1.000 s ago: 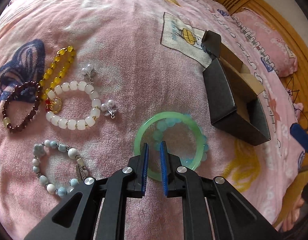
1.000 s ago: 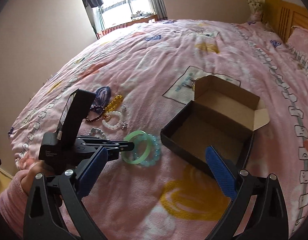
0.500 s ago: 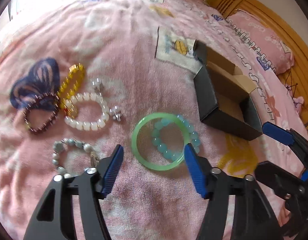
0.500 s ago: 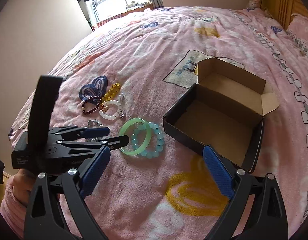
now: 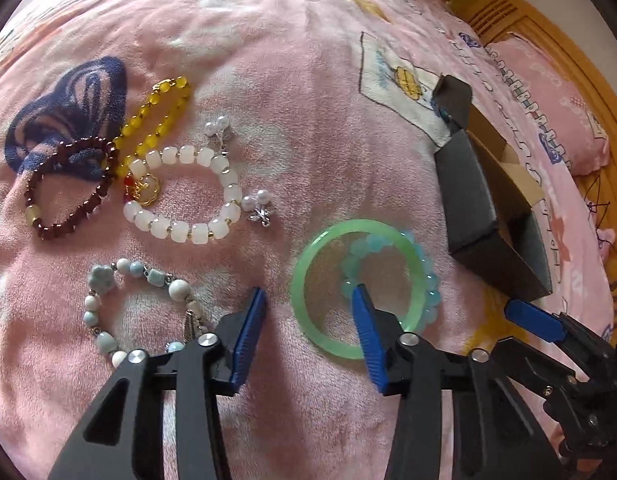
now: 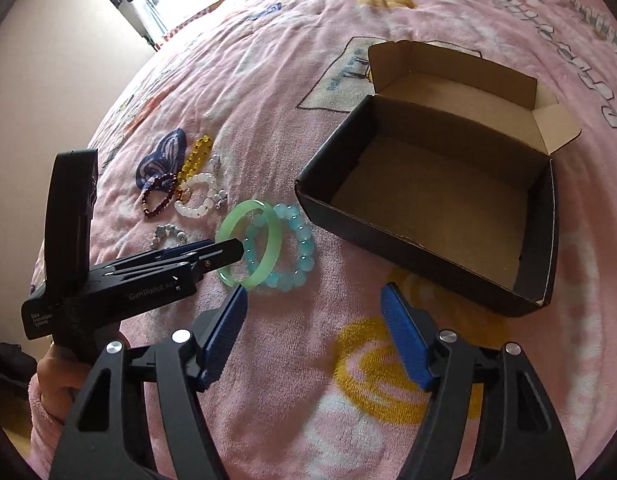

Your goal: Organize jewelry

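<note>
My left gripper (image 5: 308,312) has just been closing, its jaws astride the near rim of the green bangle (image 5: 328,240) on the bed (image 5: 308,100), not yet pinching it. My right gripper (image 6: 314,316), also closing, holds nothing, near the open black box (image 6: 388,220).

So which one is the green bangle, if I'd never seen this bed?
Start at the open black cardboard box on the pink blanket. Just beside its near left corner lies the green bangle, overlapping a pale blue bead bracelet. It is the only smooth, solid ring; every other bracelet nearby is strung from separate beads.
</note>
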`<state>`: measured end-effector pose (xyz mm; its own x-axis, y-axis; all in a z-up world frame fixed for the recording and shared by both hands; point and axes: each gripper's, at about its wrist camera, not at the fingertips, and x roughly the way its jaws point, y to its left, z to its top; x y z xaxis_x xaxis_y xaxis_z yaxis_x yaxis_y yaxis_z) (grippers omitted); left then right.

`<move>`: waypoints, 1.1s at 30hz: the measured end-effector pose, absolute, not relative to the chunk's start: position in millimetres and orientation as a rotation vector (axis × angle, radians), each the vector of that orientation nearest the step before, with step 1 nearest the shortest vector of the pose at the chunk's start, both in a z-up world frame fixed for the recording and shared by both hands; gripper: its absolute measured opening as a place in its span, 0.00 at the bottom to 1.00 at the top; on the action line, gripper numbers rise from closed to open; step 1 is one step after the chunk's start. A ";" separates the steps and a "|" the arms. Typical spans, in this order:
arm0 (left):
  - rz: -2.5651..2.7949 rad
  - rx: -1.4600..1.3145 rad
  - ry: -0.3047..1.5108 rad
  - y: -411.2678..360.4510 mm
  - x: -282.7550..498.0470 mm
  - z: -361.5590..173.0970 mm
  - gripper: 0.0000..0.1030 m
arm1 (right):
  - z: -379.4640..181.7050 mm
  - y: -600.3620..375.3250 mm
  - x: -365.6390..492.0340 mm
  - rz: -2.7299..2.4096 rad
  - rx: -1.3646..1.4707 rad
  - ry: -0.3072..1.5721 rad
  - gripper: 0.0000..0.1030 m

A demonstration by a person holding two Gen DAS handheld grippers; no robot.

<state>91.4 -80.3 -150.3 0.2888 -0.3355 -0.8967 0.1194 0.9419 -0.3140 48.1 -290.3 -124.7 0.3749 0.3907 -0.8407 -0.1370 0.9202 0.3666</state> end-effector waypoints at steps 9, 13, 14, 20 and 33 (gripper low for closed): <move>-0.247 -0.130 1.215 -78.1 102.9 -154.8 0.14 | -151.3 -288.8 60.2 0.284 0.343 1.141 0.52; -0.233 -0.084 1.192 -85.2 104.0 -154.4 0.12 | -153.6 -289.8 64.1 0.289 0.369 1.107 0.52; -0.232 -0.084 1.187 -85.4 104.4 -154.4 0.11 | -154.0 -289.2 64.6 0.289 0.366 1.099 0.52; -0.264 -0.096 1.151 -79.1 94.7 -150.4 0.09 | -153.7 -267.0 68.5 0.405 0.312 1.093 0.31; -0.315 -0.190 1.131 -58.4 83.8 -150.4 0.09 | -177.5 -278.8 71.6 0.400 0.412 1.071 0.12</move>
